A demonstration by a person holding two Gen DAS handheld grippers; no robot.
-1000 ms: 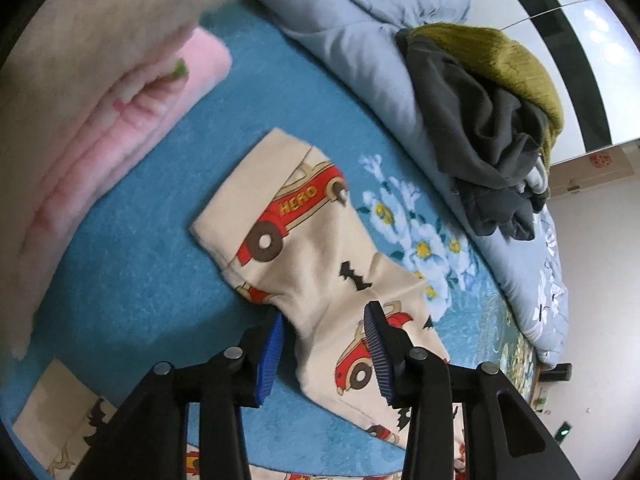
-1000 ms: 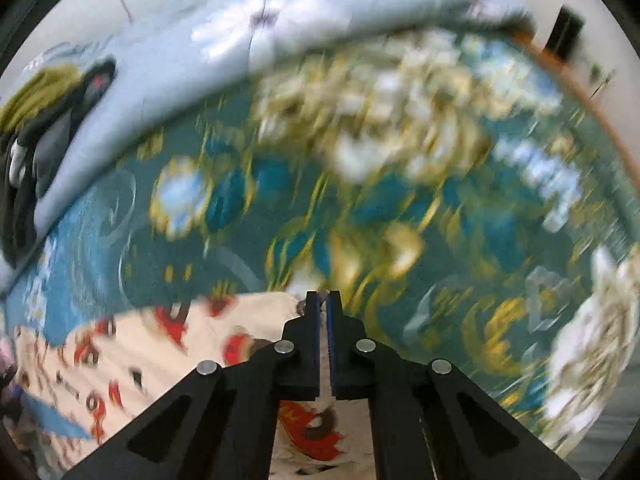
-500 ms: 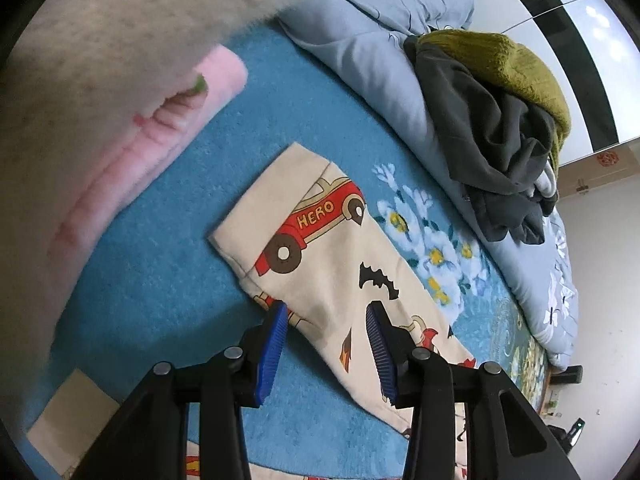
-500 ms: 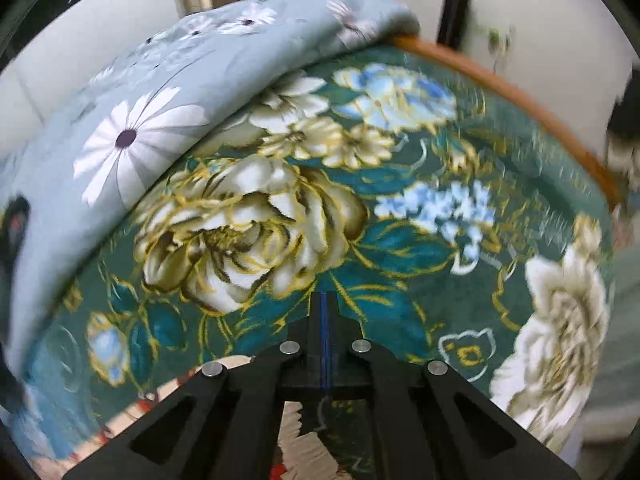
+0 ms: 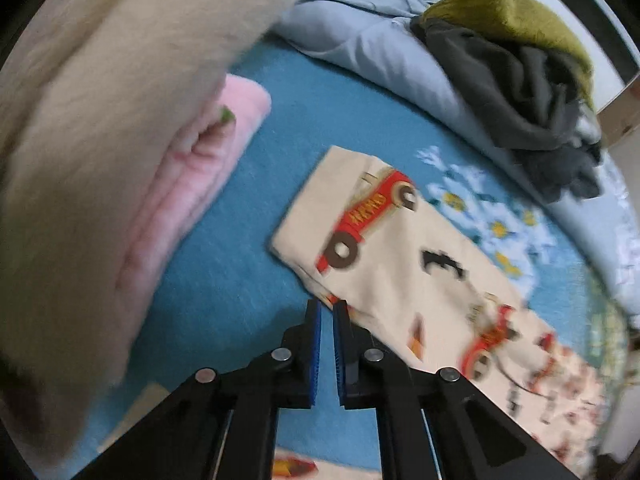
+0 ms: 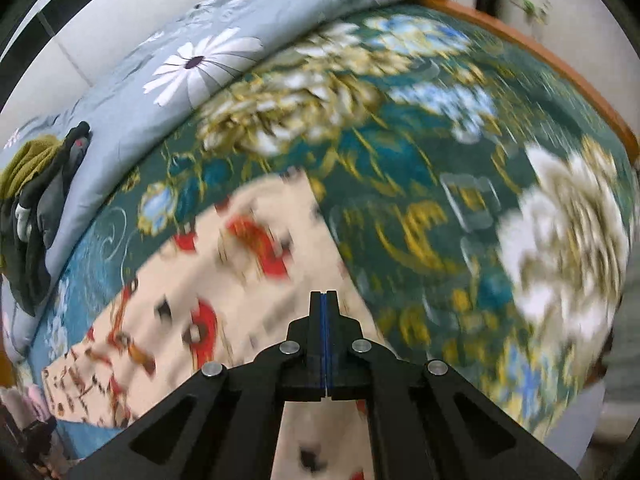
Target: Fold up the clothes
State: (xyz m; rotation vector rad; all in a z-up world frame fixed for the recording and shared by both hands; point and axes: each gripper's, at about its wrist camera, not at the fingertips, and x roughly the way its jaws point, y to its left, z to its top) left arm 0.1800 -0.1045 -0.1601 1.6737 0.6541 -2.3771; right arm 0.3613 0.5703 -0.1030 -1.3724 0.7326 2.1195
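Note:
A cream garment (image 5: 400,260) printed with red cars lies flat on the blue bed cover (image 5: 240,240). My left gripper (image 5: 326,308) sits at the garment's near edge. Its jaws are closing to a narrow slit, with the hem caught between the tips. In the right wrist view the same garment (image 6: 240,280) spreads blurred over the green flowered bed cover (image 6: 440,160). My right gripper (image 6: 325,296) hangs over it, shut, pads pressed flat together. No cloth shows between them. Pale cloth continues under the right fingers, and I cannot tell whether it is pinched.
A folded pink blanket (image 5: 192,184) and a cream fleecy mass (image 5: 100,120) crowd the left. A grey-blue flowered quilt (image 5: 380,52) runs along the far side with a heap of dark grey and olive clothes (image 5: 520,80) on it. The wooden bed edge (image 6: 560,68) bounds the right.
The left jaws have gone from wide apart to nearly together on the garment's edge. The right gripper has swung sideways, still shut, and more of the garment now fills its view.

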